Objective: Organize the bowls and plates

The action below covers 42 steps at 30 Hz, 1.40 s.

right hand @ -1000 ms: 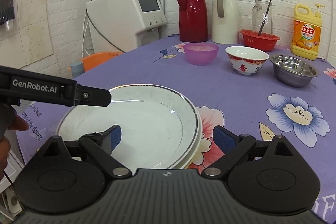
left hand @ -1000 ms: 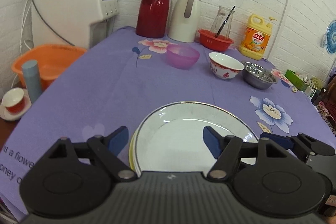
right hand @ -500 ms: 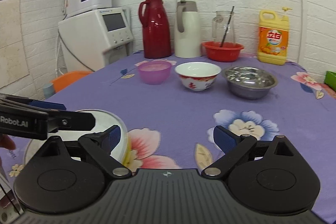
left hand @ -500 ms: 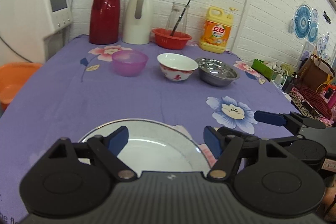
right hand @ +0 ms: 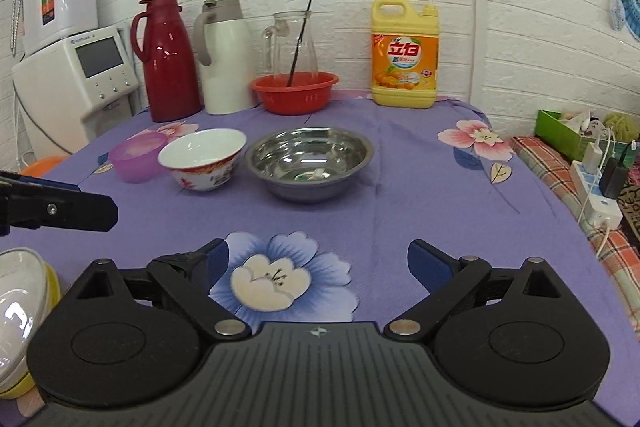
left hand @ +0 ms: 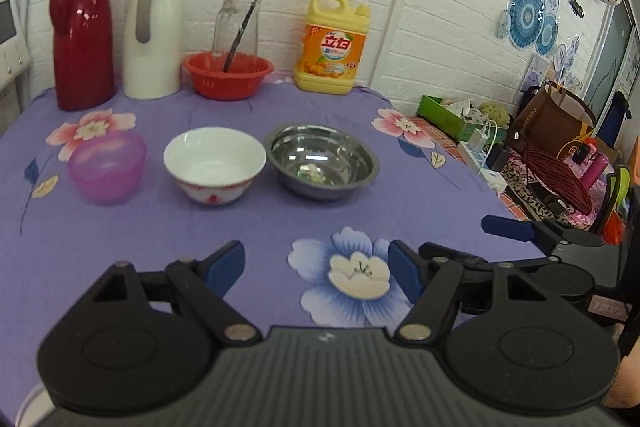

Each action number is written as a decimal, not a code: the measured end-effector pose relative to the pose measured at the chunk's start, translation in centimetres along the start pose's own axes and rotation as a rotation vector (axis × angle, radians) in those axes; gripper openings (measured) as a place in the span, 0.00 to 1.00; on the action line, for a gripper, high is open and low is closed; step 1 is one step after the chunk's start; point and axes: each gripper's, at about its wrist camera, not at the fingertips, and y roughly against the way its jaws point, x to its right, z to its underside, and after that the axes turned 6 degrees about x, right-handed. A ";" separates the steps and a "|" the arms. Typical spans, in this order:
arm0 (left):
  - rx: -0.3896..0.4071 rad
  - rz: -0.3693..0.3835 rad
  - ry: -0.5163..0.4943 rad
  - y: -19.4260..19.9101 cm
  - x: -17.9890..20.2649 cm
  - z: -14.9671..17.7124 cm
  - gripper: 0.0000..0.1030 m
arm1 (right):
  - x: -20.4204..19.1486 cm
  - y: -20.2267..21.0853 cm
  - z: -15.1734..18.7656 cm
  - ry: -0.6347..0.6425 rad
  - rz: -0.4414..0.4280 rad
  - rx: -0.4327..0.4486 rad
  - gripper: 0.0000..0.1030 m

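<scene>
Purple tablecloth [left hand: 400,187] lies under both spread, empty tools; only the right view catches stacked plates [right hand: 16,311].

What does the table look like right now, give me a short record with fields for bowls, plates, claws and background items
bowls: purple plastic bowl, white ceramic bowl and steel bowl in a row, all upright, none nested
plates: stacked plates at the near left edge of the right wrist view
left claw: open, holding nothing, above the tablecloth
right claw: open, holding nothing
background: red thermos, white thermos, red basket, detergent bottle along the wall
</scene>
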 end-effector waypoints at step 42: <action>-0.274 0.057 -0.210 -26.9 -0.6 -7.8 0.69 | 3.5 -14.6 -2.3 -0.169 -0.055 -0.113 1.00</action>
